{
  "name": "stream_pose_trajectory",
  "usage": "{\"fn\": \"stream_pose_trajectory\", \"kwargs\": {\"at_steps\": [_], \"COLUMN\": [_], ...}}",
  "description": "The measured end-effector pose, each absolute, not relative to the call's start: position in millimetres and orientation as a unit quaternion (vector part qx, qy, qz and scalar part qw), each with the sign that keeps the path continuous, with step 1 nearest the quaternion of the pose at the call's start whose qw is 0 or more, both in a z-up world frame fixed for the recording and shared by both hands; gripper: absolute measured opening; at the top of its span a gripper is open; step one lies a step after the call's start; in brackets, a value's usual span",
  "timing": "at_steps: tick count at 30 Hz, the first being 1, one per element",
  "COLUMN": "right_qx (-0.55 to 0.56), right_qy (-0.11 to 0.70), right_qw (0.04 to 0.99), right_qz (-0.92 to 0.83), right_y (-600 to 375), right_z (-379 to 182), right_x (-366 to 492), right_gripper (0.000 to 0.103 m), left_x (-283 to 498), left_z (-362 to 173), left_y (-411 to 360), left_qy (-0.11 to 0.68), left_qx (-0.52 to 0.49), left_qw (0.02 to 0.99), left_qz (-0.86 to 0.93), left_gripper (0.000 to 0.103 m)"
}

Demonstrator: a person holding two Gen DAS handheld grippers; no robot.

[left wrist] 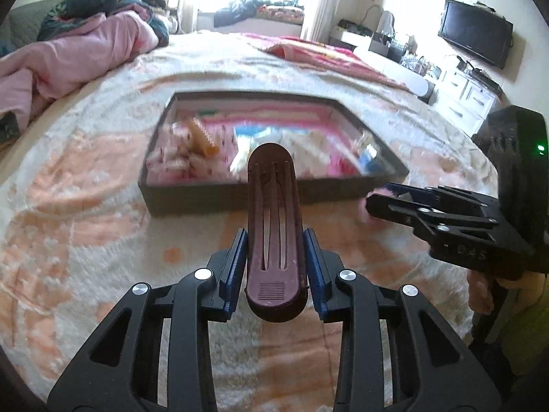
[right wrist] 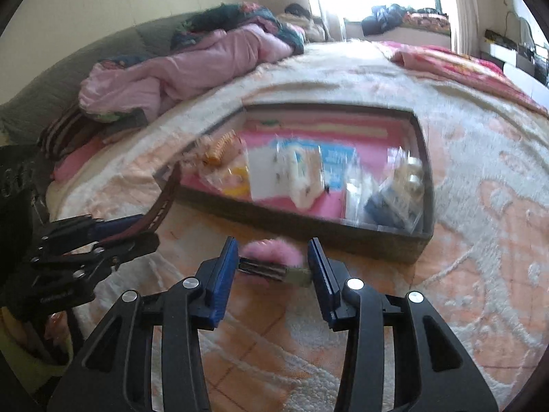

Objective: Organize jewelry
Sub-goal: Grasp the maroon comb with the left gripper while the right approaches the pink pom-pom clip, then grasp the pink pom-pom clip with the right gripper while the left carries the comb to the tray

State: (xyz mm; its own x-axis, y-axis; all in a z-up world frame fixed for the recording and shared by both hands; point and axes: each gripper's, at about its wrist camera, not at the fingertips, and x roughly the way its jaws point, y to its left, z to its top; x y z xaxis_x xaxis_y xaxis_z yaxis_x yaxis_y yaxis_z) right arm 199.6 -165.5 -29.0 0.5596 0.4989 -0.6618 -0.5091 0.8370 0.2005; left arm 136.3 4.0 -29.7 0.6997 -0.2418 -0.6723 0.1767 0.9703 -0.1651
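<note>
My left gripper [left wrist: 275, 267] is shut on a long maroon hair clip [left wrist: 272, 216], which points toward a shallow dark tray [left wrist: 192, 202] on the bed. It also shows in the right wrist view [right wrist: 113, 240] at the left, with the maroon clip [right wrist: 161, 206] sticking out. My right gripper [right wrist: 272, 267] is shut on a fluffy pink hair clip [right wrist: 271, 254] with a metal base, just in front of the tray [right wrist: 343, 237]. In the left wrist view the right gripper [left wrist: 374, 202] is at the right, with pink fluff [left wrist: 362, 206] at its tip.
The tray has a pink lining and holds an orange claw clip [left wrist: 202, 137], pale hair rollers [left wrist: 178, 158], packets and cards [right wrist: 291, 168]. A peach and white fuzzy blanket [left wrist: 85, 233] covers the bed. Pink bedding [left wrist: 68, 55] lies at far left.
</note>
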Motion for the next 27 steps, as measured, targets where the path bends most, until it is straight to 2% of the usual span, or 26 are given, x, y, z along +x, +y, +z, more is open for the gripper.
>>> {"fn": "stream_pose_trajectory", "kwargs": {"at_steps": [1, 8, 9, 10, 12, 13, 14, 19, 20, 21, 27], "right_qx": [-0.001, 0.005, 0.003, -0.006, -0.012, -0.011, -0.011, -0.037, -0.041, -0.044, -0.029], "right_qy": [0.367, 0.370, 0.377, 0.383, 0.388, 0.392, 0.396, 0.417, 0.416, 0.416, 0.394], "right_qw": [0.884, 0.886, 0.882, 0.882, 0.881, 0.880, 0.878, 0.872, 0.872, 0.872, 0.877], "right_qz": [0.291, 0.278, 0.281, 0.275, 0.269, 0.268, 0.267, 0.255, 0.254, 0.255, 0.274], "right_y": [-167, -175, -174, -173, -171, -171, -170, -158, -156, -155, -159], "right_z": [-24, -22, -25, -29, -37, -40, -43, -65, -68, -68, -51], "right_x": [200, 211, 212, 213, 213, 213, 214, 218, 219, 219, 216], "right_gripper": [0.013, 0.014, 0.018, 0.031, 0.047, 0.052, 0.053, 0.052, 0.047, 0.033, 0.030], "left_x": [139, 167, 172, 176, 183, 187, 191, 210, 212, 215, 230], "left_z": [-26, -14, -13, -12, -9, -7, -6, -3, -3, -3, -12], "left_y": [4, -1, -2, -2, -2, -3, -4, -11, -12, -11, -3], "left_qy": [0.365, 0.350, 0.348, 0.347, 0.344, 0.342, 0.340, 0.336, 0.335, 0.334, 0.338], "left_qx": [-0.044, -0.040, -0.039, -0.038, -0.036, -0.034, -0.033, -0.021, -0.022, -0.023, -0.038], "left_qw": [0.923, 0.930, 0.931, 0.931, 0.932, 0.933, 0.934, 0.935, 0.936, 0.936, 0.935], "left_qz": [-0.113, -0.107, -0.106, -0.106, -0.106, -0.106, -0.107, -0.110, -0.110, -0.109, -0.101], "left_gripper": [0.025, 0.025, 0.025, 0.025, 0.025, 0.025, 0.025, 0.025, 0.025, 0.025, 0.025]}}
